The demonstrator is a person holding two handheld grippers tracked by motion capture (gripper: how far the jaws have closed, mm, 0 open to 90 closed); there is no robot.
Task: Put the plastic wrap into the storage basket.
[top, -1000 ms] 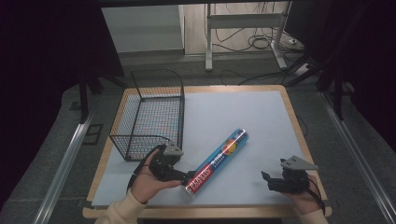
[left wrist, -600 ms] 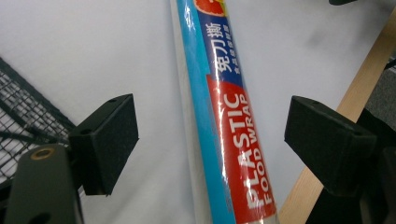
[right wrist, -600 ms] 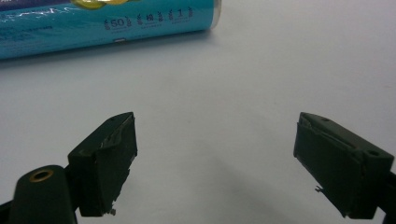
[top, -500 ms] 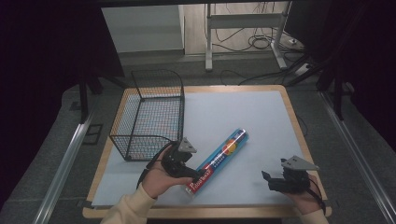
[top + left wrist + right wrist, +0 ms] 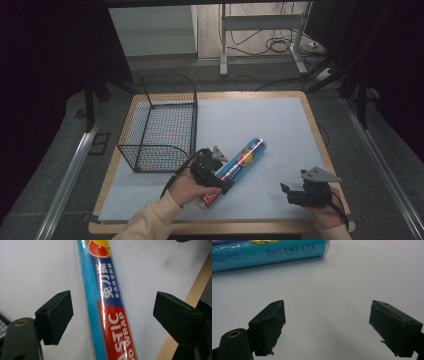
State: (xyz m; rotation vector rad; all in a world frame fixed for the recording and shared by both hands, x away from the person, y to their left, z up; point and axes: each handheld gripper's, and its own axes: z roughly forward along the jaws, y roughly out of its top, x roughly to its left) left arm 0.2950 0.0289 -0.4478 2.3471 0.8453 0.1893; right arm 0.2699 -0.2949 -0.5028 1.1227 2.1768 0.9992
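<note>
Straddling the near end of a plastic wrap roll (image 5: 110, 315), the left gripper (image 5: 216, 172) hangs with jaws wide apart, the roll's long axis running diagonally across the table (image 5: 280, 125) toward its far right; the right gripper (image 5: 306, 192), also open, waits well apart.

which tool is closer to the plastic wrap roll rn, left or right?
Left. The left tool is open and straddles the plastic wrap roll near its near end; neither jaw touches it yet. The right tool sits open, apart from it on the mat.
</note>
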